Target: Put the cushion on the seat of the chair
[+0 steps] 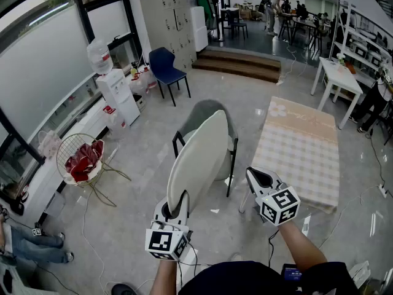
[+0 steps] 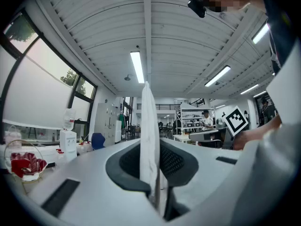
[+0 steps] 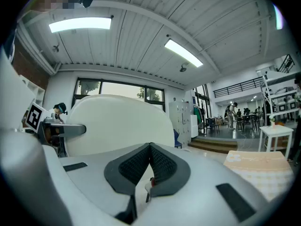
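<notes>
My left gripper (image 1: 175, 203) is shut on the lower edge of a flat white oval cushion (image 1: 199, 158), which it holds up on edge. In the left gripper view the cushion (image 2: 148, 135) shows as a thin upright strip pinched in the left gripper (image 2: 153, 168). Just beyond the cushion stands the grey chair (image 1: 212, 112) with a black frame; the cushion hides most of its seat. My right gripper (image 1: 253, 177) hovers to the right of the cushion, shut and holding nothing. Its own view shows the right gripper (image 3: 149, 166) and the cushion's broad face (image 3: 120, 121).
A table with a checked cloth (image 1: 301, 152) stands right of the chair. A wire basket of red things (image 1: 83, 158) is at the left, a water dispenser (image 1: 120, 94) and a blue chair (image 1: 167, 66) farther back. A seated person's legs (image 1: 31, 244) show at lower left.
</notes>
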`<state>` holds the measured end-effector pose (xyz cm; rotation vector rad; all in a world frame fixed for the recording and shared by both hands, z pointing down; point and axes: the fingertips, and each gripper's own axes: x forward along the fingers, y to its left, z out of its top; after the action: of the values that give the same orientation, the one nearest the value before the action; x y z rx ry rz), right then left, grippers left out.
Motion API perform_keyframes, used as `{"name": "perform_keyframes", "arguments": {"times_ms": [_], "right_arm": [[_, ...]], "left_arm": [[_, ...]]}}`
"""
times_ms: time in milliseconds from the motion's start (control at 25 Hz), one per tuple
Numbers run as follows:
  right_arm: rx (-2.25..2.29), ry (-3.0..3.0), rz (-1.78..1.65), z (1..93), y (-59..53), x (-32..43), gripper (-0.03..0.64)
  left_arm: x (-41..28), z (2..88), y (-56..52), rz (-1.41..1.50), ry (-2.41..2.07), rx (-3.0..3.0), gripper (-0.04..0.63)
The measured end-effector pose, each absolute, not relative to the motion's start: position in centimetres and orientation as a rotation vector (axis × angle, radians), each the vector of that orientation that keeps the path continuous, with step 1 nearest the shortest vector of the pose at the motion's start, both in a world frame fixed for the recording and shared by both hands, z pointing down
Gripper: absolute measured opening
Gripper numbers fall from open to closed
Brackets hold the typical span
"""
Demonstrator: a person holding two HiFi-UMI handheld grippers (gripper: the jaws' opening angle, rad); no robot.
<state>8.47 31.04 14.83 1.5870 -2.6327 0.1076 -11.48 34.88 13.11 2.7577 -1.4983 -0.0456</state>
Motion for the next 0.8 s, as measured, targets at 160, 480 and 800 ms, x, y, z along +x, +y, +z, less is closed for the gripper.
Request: {"name": "perform_keyframes", "arguments": {"times_ms": [160, 480, 800], "right_arm": [[1.600, -2.634, 0.116, 15.0, 30.7, 9.3, 0.018], [1.600, -2.662, 0.125, 15.2, 30.2, 11.6, 0.018], [1.572, -2.689, 0.124, 15.5, 29.5, 14.8, 0.018]], "left_arm": [[-10.8, 13.2, 34.5, -0.049, -1.504, 2.750, 0.054], [-8.4, 13.1, 34.0, -0.053, -1.534, 2.754, 0.052], [-5.5, 13.2, 33.7, -0.086, -1.573, 2.731, 0.051]]}}
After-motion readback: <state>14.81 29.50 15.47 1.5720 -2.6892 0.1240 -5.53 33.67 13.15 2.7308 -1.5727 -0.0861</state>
